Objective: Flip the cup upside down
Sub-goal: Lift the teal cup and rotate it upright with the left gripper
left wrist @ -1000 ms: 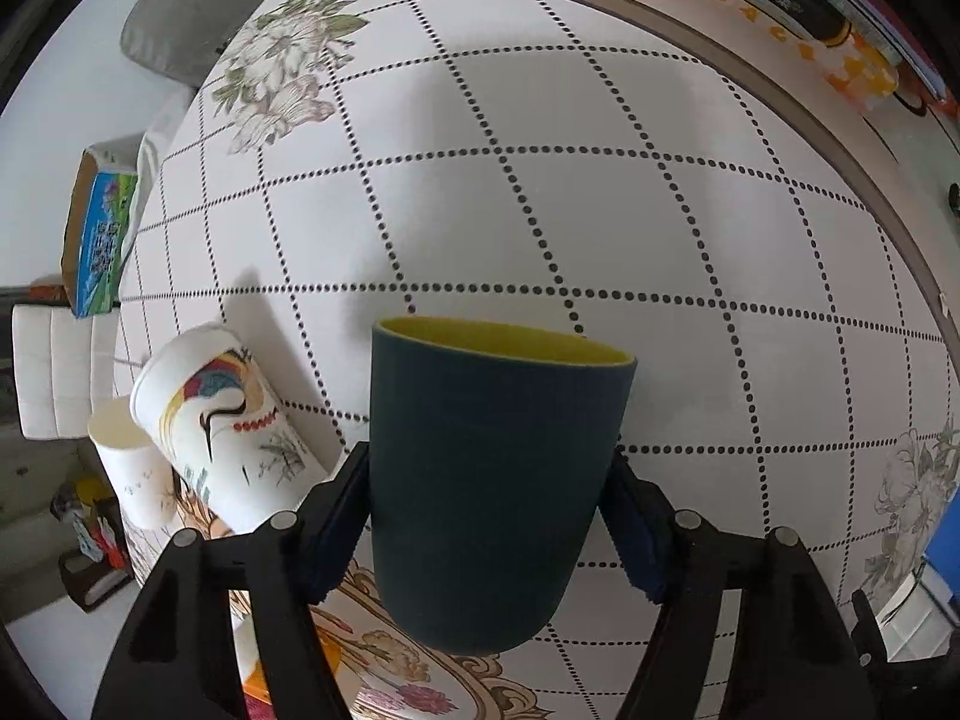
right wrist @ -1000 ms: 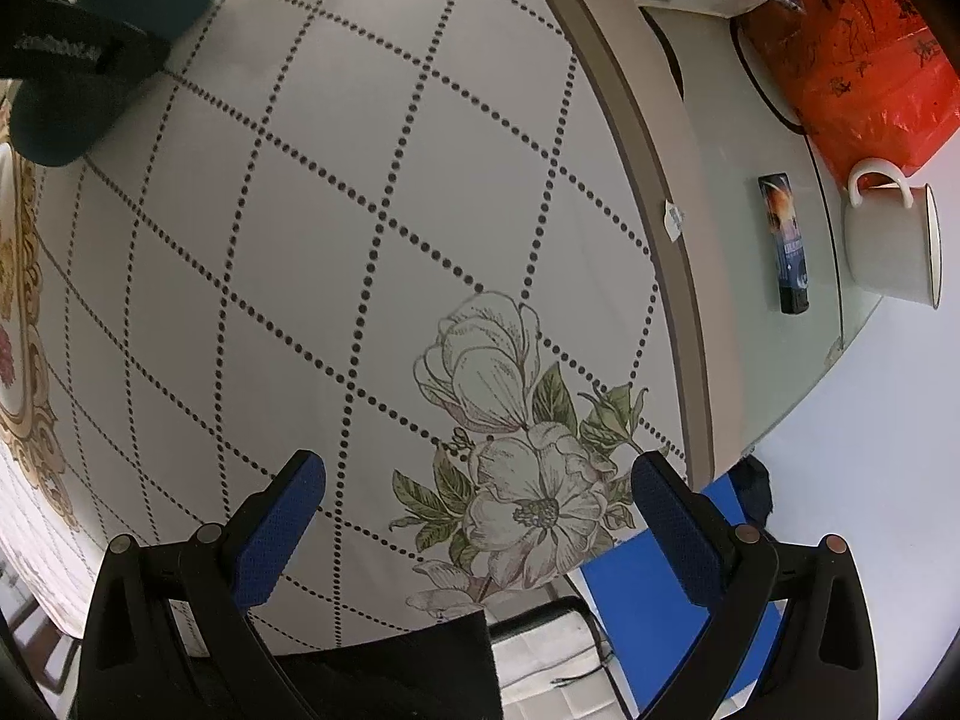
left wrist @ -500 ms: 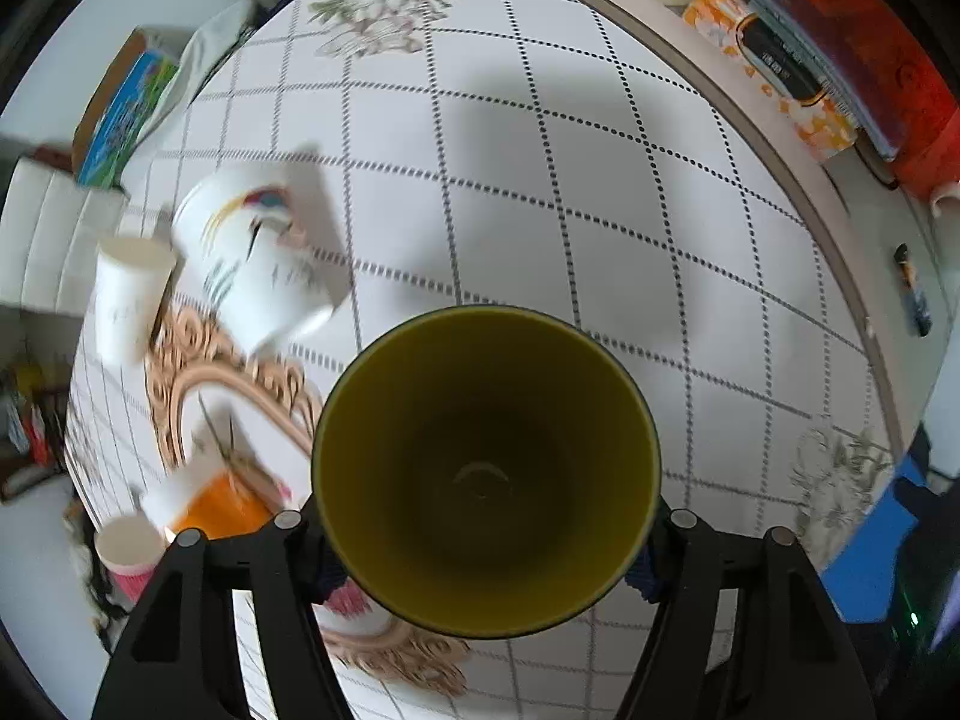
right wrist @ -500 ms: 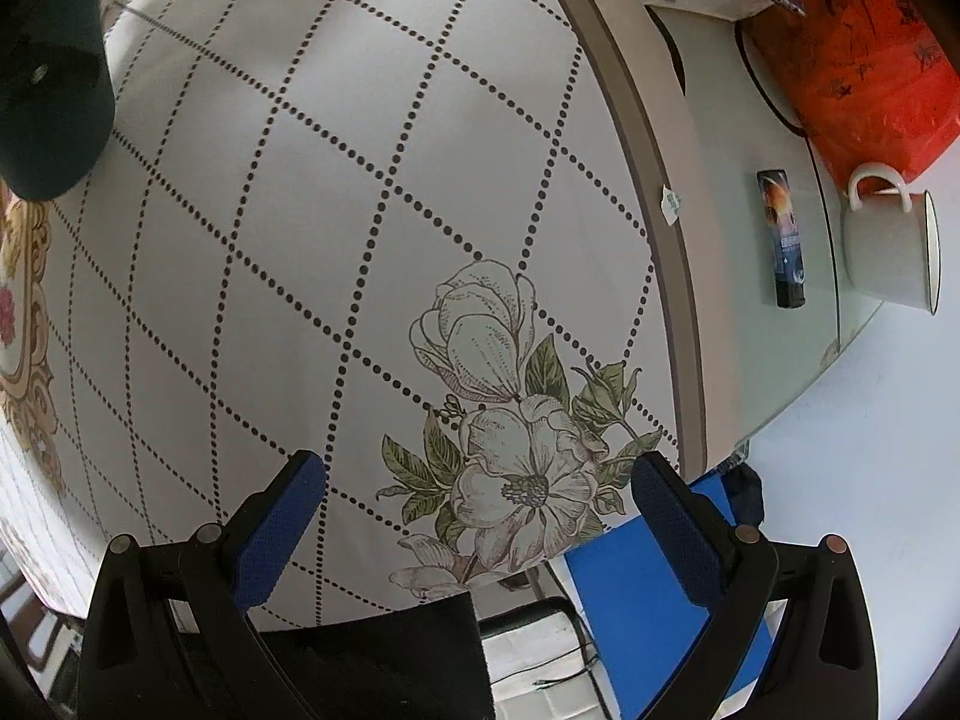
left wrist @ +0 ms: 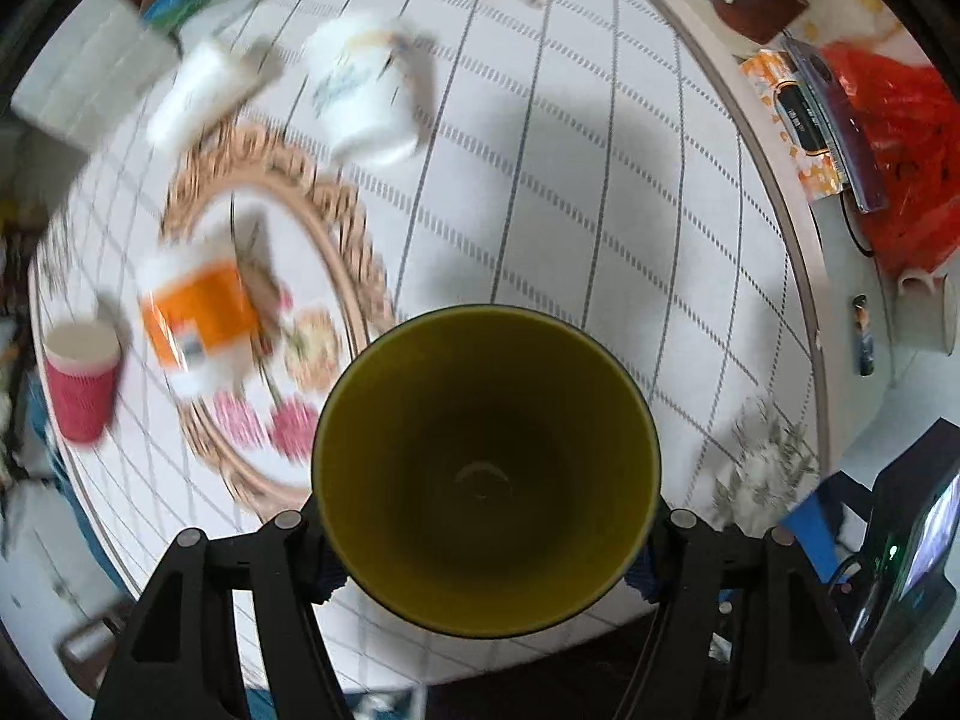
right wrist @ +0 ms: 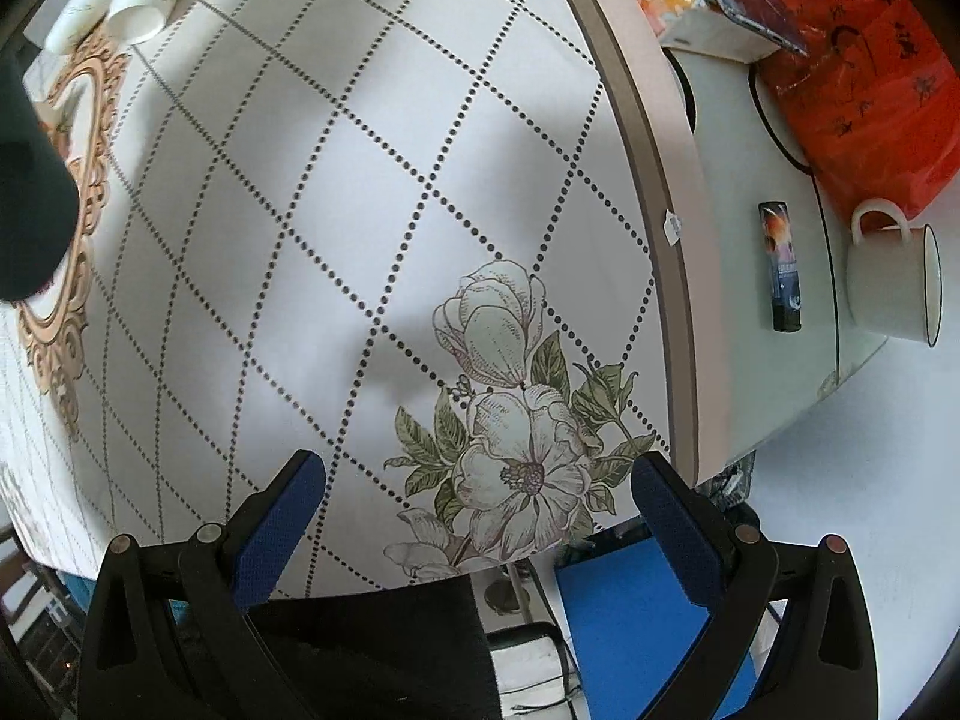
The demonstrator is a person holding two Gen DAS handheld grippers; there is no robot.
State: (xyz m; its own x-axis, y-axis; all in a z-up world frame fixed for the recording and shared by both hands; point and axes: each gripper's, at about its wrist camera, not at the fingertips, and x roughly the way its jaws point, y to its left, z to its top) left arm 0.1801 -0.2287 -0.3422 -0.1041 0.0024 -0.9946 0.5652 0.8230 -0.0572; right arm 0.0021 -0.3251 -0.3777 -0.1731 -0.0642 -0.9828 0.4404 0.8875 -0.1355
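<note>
My left gripper [left wrist: 485,546] is shut on a dark blue cup with a yellow-green inside [left wrist: 485,471]. The cup is held above the table and its open mouth faces the left wrist camera, so I look straight down into it. Its dark outer wall shows at the left edge of the right wrist view [right wrist: 30,222]. My right gripper [right wrist: 477,501] is open and empty, hovering over the flower print near the table's front edge.
On the dotted tablecloth [left wrist: 570,180] lie a white painted cup [left wrist: 360,90], a white paper cup [left wrist: 198,96], an orange-and-white cup [left wrist: 192,318] and a red cup [left wrist: 81,384]. Beyond the cloth edge are a white mug [right wrist: 894,282], a small dark tube [right wrist: 783,267] and a red bag [right wrist: 852,60].
My left gripper has kept tipping the cup from upright until its mouth faces the camera, and swung over the table. The right gripper has shifted only slightly and stays open.
</note>
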